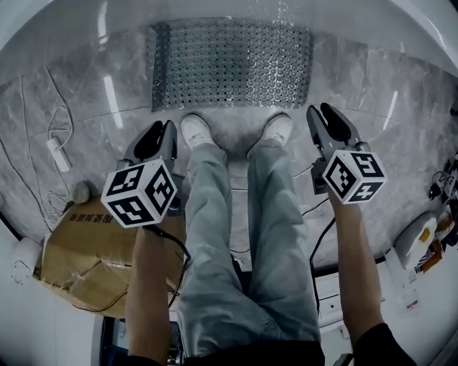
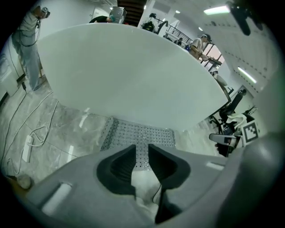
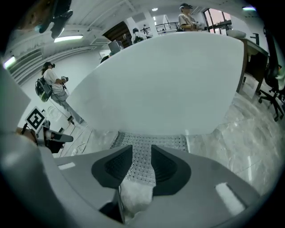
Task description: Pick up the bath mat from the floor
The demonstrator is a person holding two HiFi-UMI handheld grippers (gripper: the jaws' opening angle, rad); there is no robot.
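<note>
The bath mat [image 1: 232,64] is a grey, perforated rectangle lying flat on the marble floor at the foot of a white bathtub [image 1: 429,21]. My left gripper [image 1: 163,132] hangs above the floor short of the mat's near left corner. Its jaws stand slightly apart with nothing between them. My right gripper [image 1: 324,113] hovers by the mat's near right corner, open and empty. In the left gripper view the mat [image 2: 138,136] shows past the gripper [image 2: 141,149]. The right gripper view also has the mat [image 3: 151,142] beyond the gripper [image 3: 141,151].
The person's white shoes [image 1: 197,131] stand just short of the mat's near edge, between the grippers. A cardboard box [image 1: 86,257] lies on the floor at the left, and a white power strip and cord [image 1: 57,154] beyond it. Gear and cables [image 1: 422,243] sit at the right.
</note>
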